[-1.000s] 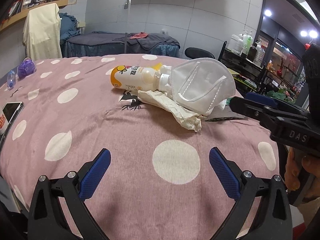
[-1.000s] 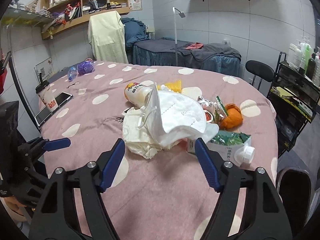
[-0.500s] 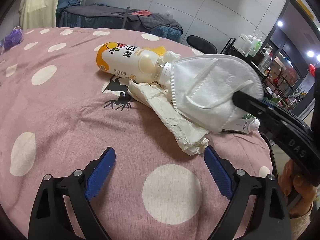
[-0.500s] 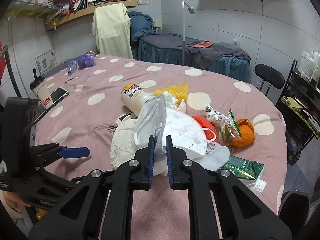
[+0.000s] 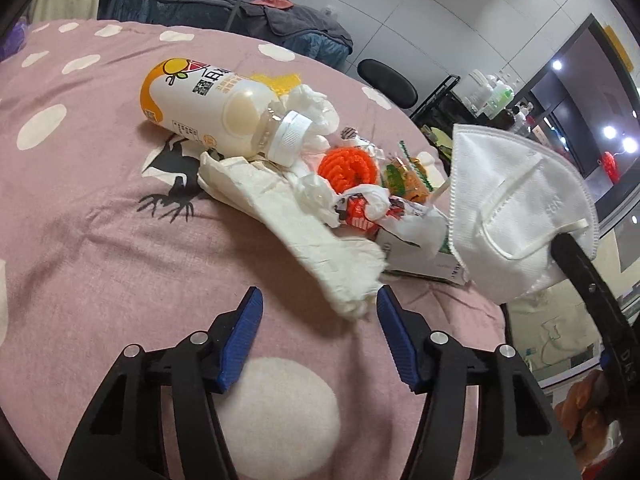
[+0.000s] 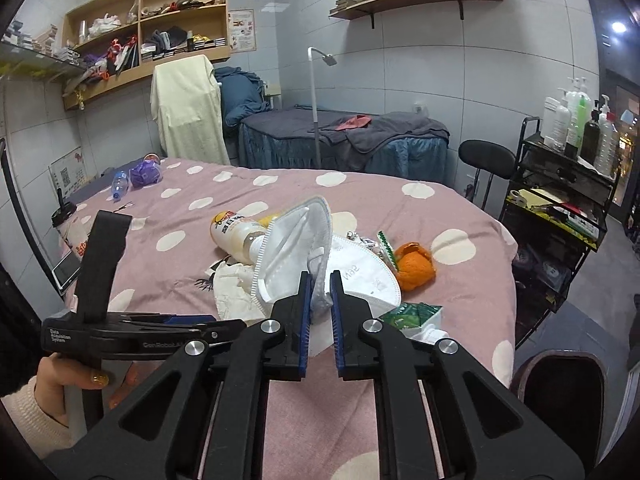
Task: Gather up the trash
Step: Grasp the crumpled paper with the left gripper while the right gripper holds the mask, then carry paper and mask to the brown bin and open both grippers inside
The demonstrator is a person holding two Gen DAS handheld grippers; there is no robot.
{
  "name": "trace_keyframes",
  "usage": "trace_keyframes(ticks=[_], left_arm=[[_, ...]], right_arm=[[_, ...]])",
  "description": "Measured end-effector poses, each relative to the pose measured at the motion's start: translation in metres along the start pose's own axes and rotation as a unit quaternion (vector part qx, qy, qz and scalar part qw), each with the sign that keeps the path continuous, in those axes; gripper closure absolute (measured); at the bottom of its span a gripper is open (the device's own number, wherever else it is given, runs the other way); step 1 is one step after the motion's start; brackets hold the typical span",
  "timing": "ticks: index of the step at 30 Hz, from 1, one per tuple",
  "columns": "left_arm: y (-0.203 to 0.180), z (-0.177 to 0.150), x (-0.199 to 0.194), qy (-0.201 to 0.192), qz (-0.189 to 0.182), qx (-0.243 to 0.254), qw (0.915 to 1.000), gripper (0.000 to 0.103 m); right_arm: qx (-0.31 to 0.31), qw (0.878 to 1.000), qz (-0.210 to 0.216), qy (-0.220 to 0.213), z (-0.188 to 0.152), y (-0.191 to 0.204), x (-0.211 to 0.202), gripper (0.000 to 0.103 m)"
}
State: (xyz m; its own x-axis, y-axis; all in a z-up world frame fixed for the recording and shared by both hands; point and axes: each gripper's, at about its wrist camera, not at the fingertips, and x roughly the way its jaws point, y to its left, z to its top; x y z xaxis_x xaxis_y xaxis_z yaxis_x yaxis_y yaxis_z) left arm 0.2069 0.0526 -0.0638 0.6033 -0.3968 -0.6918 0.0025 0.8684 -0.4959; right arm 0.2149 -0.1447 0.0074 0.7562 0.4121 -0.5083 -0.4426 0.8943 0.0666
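Partly hidden carton [image 5: 420,264] under mask [image 6: 296,256]; right gripper [image 6: 320,292] clenched on mask; left gripper [image 5: 316,312] released, over tissue [image 5: 320,240].

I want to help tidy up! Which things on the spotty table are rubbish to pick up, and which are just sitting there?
Rubbish:
- white face mask, pinched in the right gripper
- drink bottle
- crumpled paper
- orange peel
- green carton

Just sitting there:
- phone
- cup with a straw
- purple bag
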Motion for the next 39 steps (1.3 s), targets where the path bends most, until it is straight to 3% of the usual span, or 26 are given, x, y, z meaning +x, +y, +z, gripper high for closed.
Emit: trace_keyframes(ticks=[3,6,9,12,13,16,24,29,35,39], left_arm=[[0.002,-0.006,-0.01,-0.027,0.0,-0.016,0.9995,0.026],[0.007,0.0,-0.001,-0.028,0.021,-0.027,0.999,0.023],[0.01,0.008,0.016,-0.025,0.042,-0.031,0.9983,0.034],[0.004,0.012,0.02,-0.027,0.057,-0.012,0.998,0.061],[0.003,0.012,0.019,-0.026,0.048,-0.01,0.9985,0.077],[-0.003,0.005,0.007,-0.038,0.042,0.0,0.9984,0.087],[-0.021,-0.033,-0.055,-0.096,0.028,0.049,0.9938,0.093],[-0.049,-0.056,-0.089,-0.152,0.043,0.108,0.9816,0.093],[-0.088,-0.068,-0.092,-0.169,0.029,0.165,0.9712,0.093],[-0.117,-0.071,-0.079,-0.163,-0.006,0.196,0.9671,0.093]], right_arm=[[0.013,1.0,-0.004,0.0,-0.005,-0.008,-0.006,0.093],[0.024,1.0,-0.004,-0.004,-0.007,-0.01,-0.009,0.093],[0.032,0.999,0.001,-0.009,-0.008,-0.009,-0.015,0.093],[0.034,0.999,-0.002,-0.013,-0.013,-0.008,-0.023,0.093],[0.035,0.999,-0.005,-0.014,-0.016,-0.009,-0.026,0.093],[0.038,0.999,-0.012,-0.017,-0.023,-0.012,-0.034,0.093],[0.054,0.998,-0.021,-0.033,-0.039,-0.021,-0.055,0.093],[0.042,0.996,-0.046,-0.057,-0.045,-0.019,-0.074,0.093],[0.054,0.992,-0.086,-0.072,-0.059,-0.038,-0.097,0.093],[0.084,0.986,-0.129,-0.071,-0.073,-0.068,-0.117,0.093]])
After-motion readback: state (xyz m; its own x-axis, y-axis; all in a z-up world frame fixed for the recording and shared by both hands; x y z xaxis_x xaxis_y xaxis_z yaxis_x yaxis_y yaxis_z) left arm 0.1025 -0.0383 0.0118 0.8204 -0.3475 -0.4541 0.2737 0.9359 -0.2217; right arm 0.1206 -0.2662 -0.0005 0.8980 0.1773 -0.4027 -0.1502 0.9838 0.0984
